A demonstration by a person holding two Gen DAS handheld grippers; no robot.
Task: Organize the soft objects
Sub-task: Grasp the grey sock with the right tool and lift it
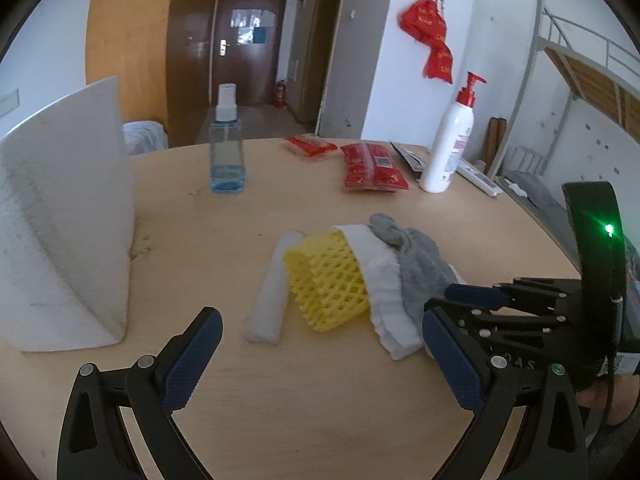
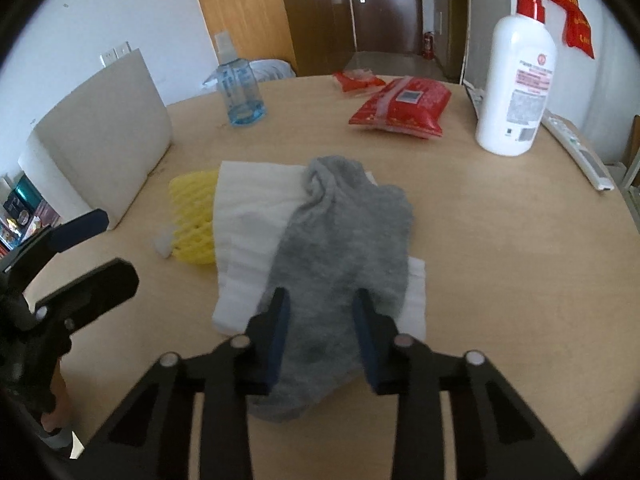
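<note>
On table (image 2: 500,240), centre: grey sock (image 2: 340,240) lies atop white foam sheet (image 2: 244,216), beside yellow foam net (image 2: 192,220). Sock's long axis runs straight away from right gripper (image 2: 320,340), whose part-closed fingers straddle its near end. Left gripper (image 1: 320,360) spread wide, empty, farther off.

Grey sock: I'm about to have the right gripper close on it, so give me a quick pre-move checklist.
1. Right gripper open: ok, jaws apart.
2. Grey sock between the fingers: ok, fabric fills the gap.
3. Only the sock in the bite: cannot tell; the white foam sheet lies right under it.
4. Left gripper clear of the sock: ok, open and holding nothing.
5. Yellow foam net clear of the grasp: ok, beyond the sheet's far edge.
</note>
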